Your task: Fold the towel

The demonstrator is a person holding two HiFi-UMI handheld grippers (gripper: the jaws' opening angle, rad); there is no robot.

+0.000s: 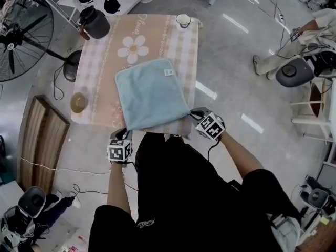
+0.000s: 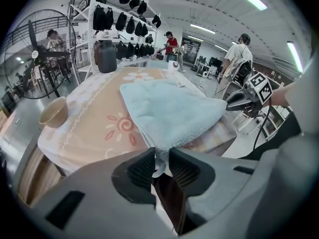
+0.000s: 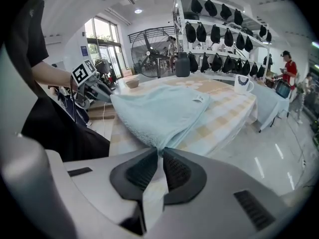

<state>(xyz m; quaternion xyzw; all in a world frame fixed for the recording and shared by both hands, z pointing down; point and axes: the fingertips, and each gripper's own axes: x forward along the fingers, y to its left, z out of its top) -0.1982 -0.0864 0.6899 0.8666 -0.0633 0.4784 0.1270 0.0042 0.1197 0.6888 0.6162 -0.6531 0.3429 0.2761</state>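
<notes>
A light blue towel (image 1: 151, 94) lies folded over on the table with a white label (image 1: 168, 72) near its far right corner. My left gripper (image 1: 125, 131) is shut on the towel's near left corner (image 2: 158, 156) at the table's front edge. At the near right corner (image 3: 158, 144), my right gripper (image 1: 192, 114) is shut on the towel. The towel (image 2: 169, 108) spreads away from the left jaws, and in the right gripper view the towel (image 3: 157, 112) stretches toward the label (image 3: 199, 99).
The table wears a beige checked cloth (image 1: 105, 51) with a flower print. A dark jug (image 1: 95, 22) stands at the far left, a white mug (image 1: 183, 20) at the far right, a tan bowl (image 1: 79, 102) at the left edge. A floor fan (image 1: 21, 38) stands left.
</notes>
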